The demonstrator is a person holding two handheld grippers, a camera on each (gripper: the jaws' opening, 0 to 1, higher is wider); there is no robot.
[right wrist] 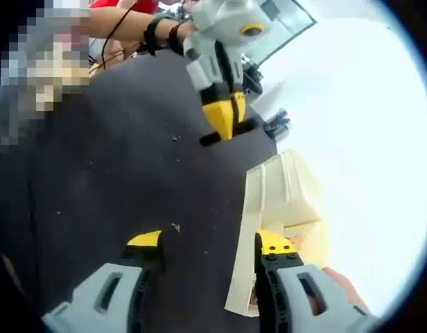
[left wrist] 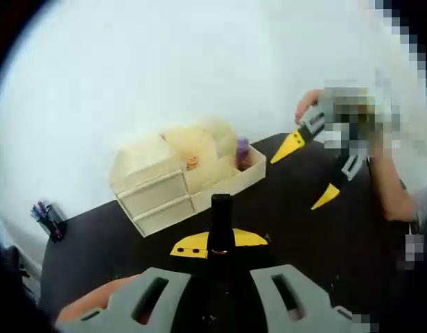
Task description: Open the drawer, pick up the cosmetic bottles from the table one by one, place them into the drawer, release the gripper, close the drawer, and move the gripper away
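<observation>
Left gripper [left wrist: 218, 244]: grey slotted jaws with yellow tips, closed on a slim dark cosmetic bottle [left wrist: 220, 229] that stands upright between them, its cylindrical cap rising above the tips; in the right gripper view the same bottle shows as a dark bar crossing the yellow tips. Right gripper [right wrist: 208, 244]: same build, jaws parted with nothing between them, hanging over the table [right wrist: 102, 173], one jaw at the edge of the drawer unit. Table: black, matte, flecked with pale specks. Beyond the held bottle, a cream drawer unit [left wrist: 161, 187], boxy and smooth, two closed fronts below and an upper drawer [left wrist: 231, 173] pulled out. Inside the drawer, a small purple-capped bottle [left wrist: 242, 151] stands by its far corner. Far left edge of the table: a dark pen holder [left wrist: 48, 220] with coloured pens. Behind: a plain white wall [left wrist: 165, 69].
</observation>
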